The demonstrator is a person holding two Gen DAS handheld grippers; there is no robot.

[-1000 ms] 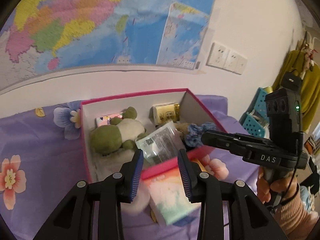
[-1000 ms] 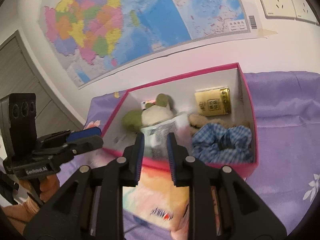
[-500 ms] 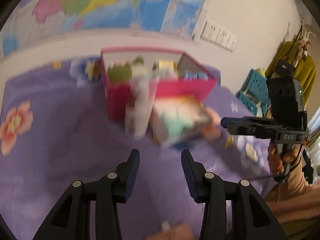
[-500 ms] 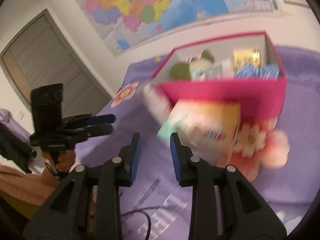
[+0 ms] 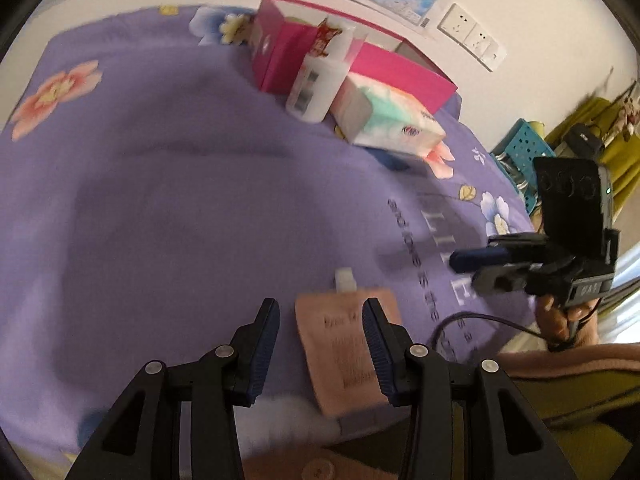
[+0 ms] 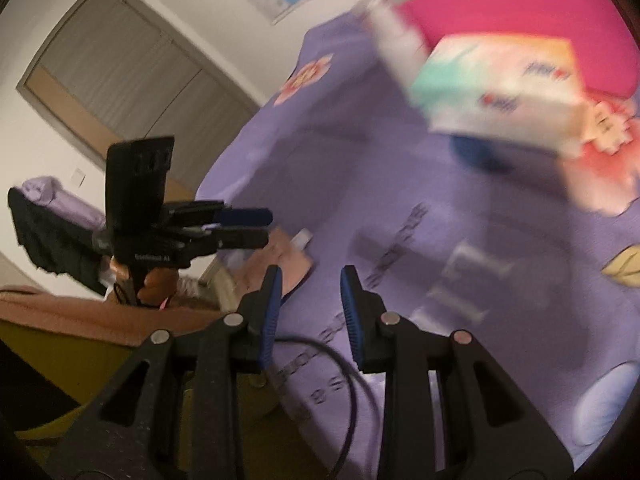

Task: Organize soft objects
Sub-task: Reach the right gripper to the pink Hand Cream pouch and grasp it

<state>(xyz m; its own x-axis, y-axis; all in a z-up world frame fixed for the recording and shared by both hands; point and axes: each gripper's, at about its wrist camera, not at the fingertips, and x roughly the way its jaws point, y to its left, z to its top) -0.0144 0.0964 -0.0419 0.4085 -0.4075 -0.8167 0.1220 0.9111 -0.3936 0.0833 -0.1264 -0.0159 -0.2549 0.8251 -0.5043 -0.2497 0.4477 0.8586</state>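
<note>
Now the left tool (image 5: 320, 332) hangs released over the pink pouch (image 5: 346, 344) at lower centre; lower squarely, straddling its edges. Right tool (image 6: 310, 296) released, empty.

A pouch (image 5: 346, 344) lies on the bed (image 5: 160, 200) near its front edge; behind, a bottle (image 5: 316, 84) and tissue pack (image 5: 386, 120) lean against the box (image 5: 384, 68).

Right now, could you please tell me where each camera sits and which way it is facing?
Left wrist: rides the left gripper, looking down over the purple bedspread at a pink pouch; its open jaws and the right gripper show.
Right wrist: rides the right gripper, looking left across the bed's near edge; its open jaws and the left gripper show.
Shared: pouch, tissue pack, pink box.
</note>
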